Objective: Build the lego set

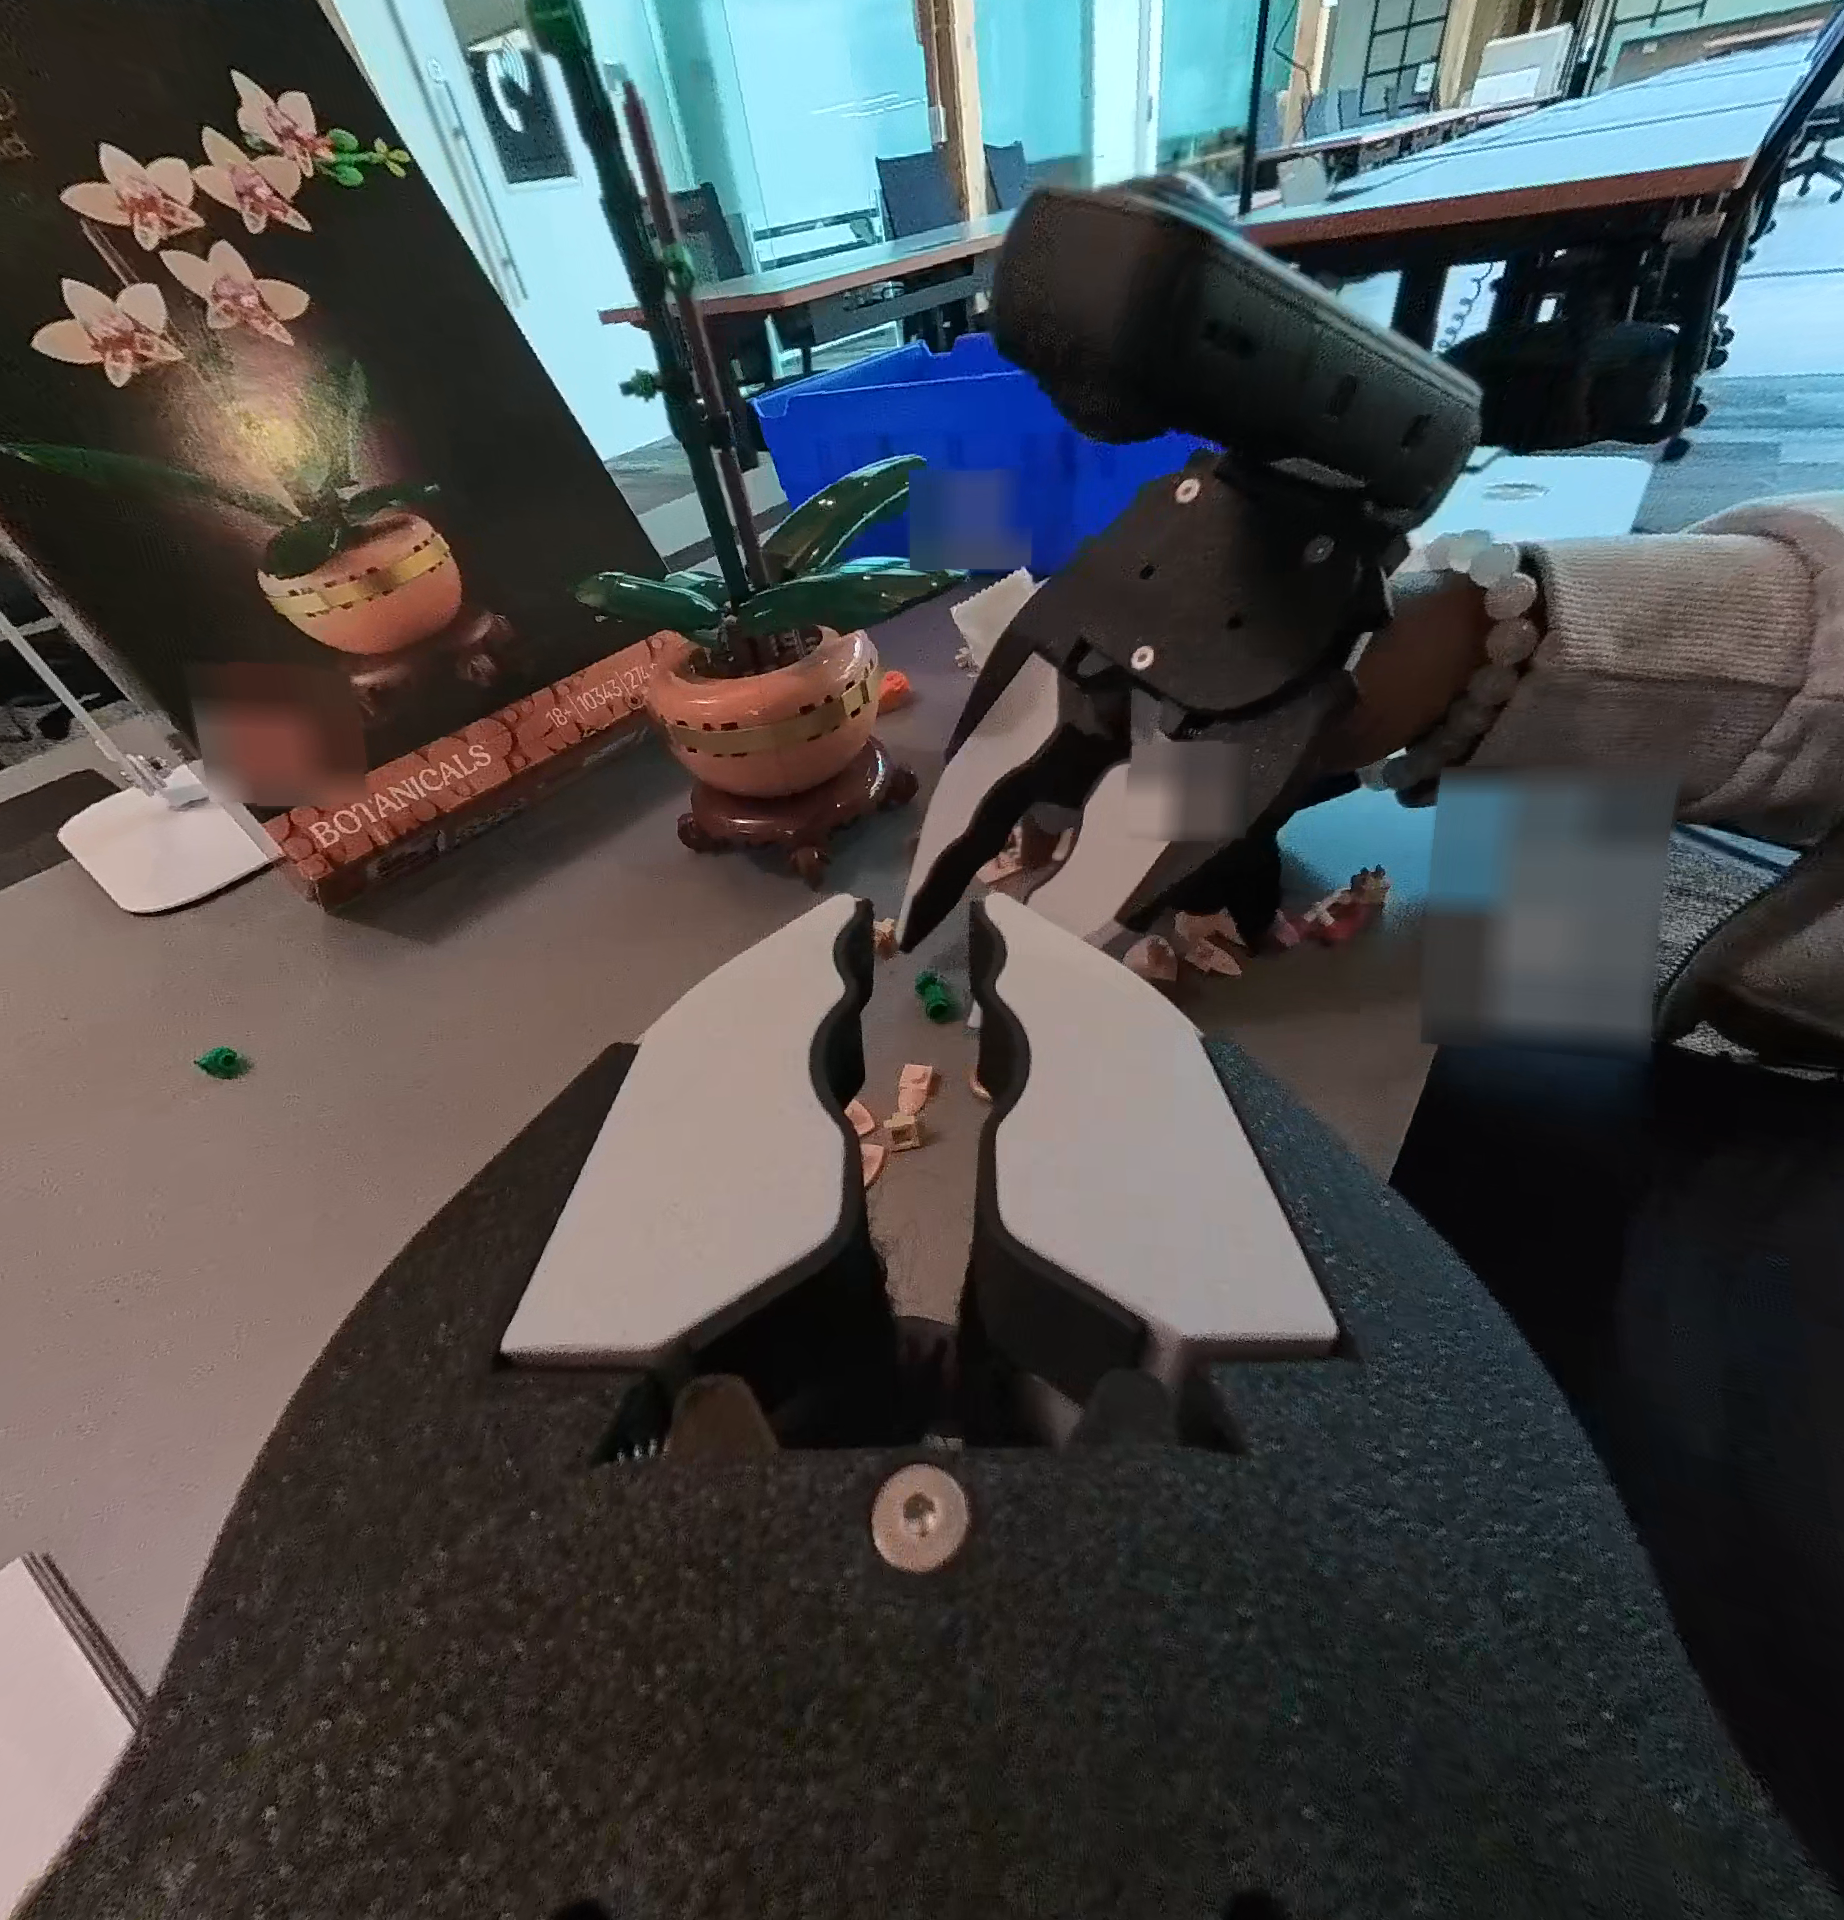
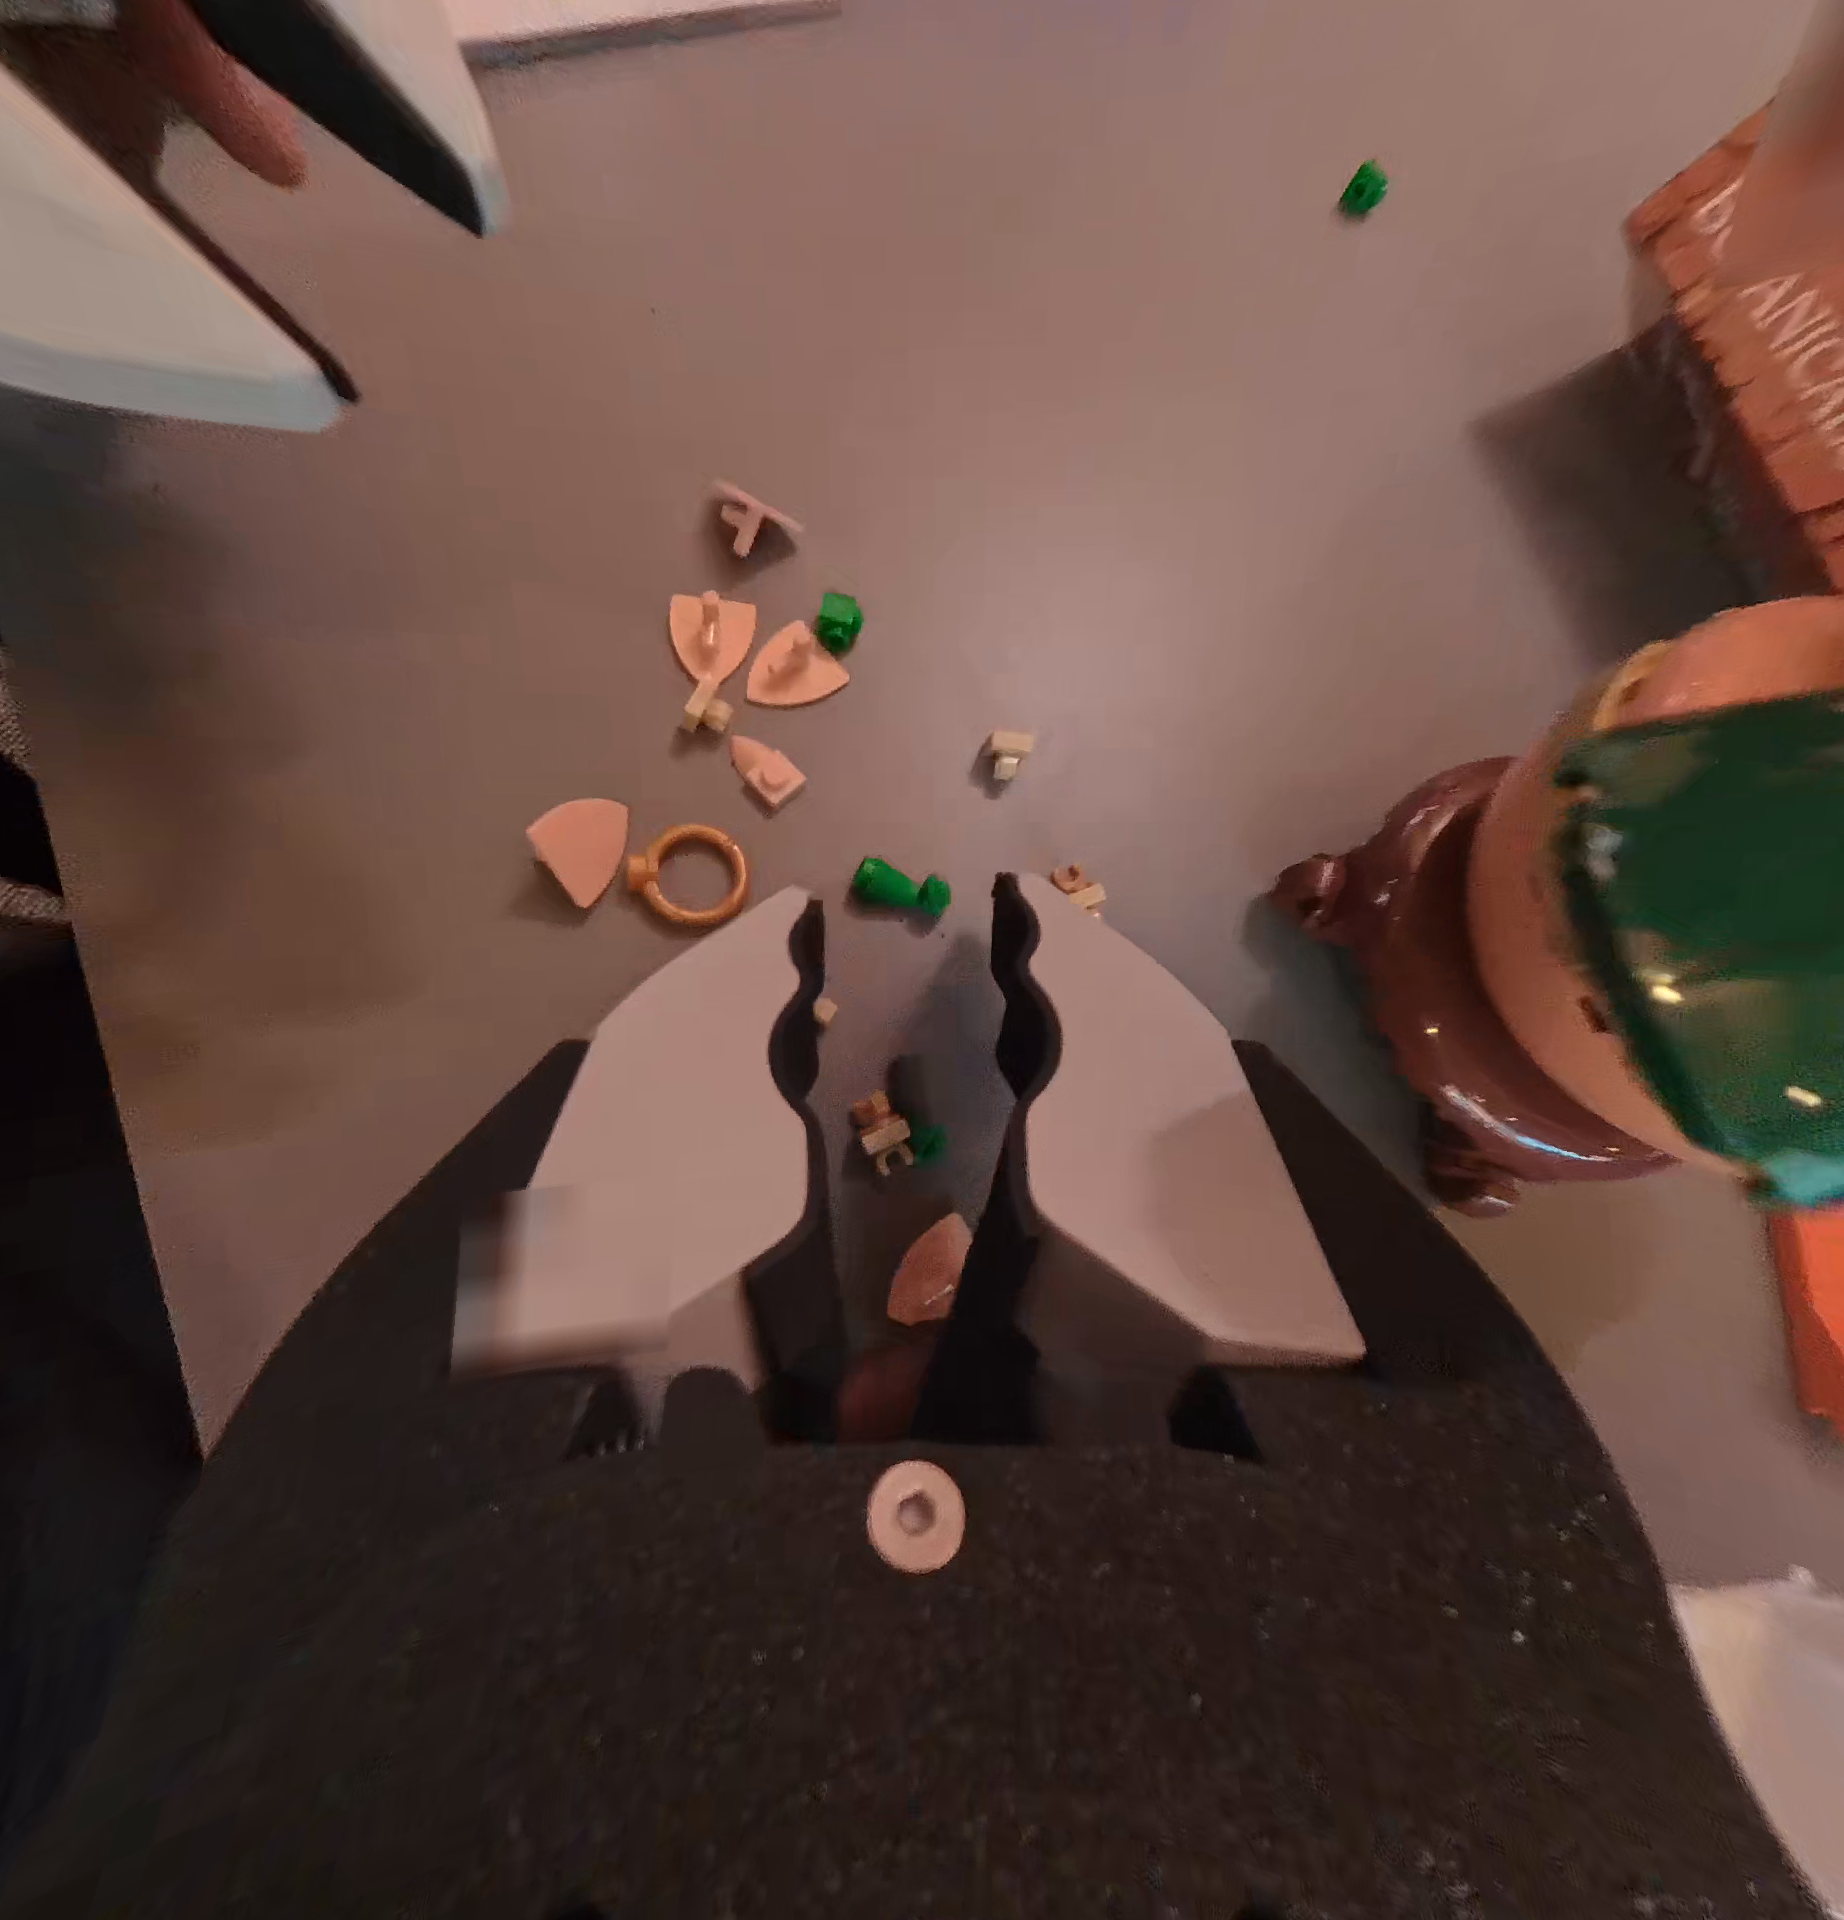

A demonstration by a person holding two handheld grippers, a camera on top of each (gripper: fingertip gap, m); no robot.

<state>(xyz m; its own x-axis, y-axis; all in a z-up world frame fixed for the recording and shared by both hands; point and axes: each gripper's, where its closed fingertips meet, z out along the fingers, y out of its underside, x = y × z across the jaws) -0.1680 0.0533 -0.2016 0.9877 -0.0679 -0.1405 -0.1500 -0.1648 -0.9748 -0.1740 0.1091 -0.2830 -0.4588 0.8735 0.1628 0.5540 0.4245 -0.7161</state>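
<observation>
Left claw [image 1: 923,925] and right claw [image 2: 907,899]: both parted, empty, above loose pieces [image 2: 710,639] on grey surface [image 2: 1105,416]

My left wrist camera sat low and well back, looking level along its fingers across the grey table [image 1: 326,1091] toward the orchid pot [image 1: 772,727] at 12 o'clock, the set's box [image 1: 274,416] at 10. My right wrist camera hung close above, facing steeply down on the loose pieces [image 2: 752,665], the pot [image 2: 1583,935] at 3 o'clock. Both views shared the pot and the green stud piece [image 1: 933,992] [image 2: 897,888].
</observation>
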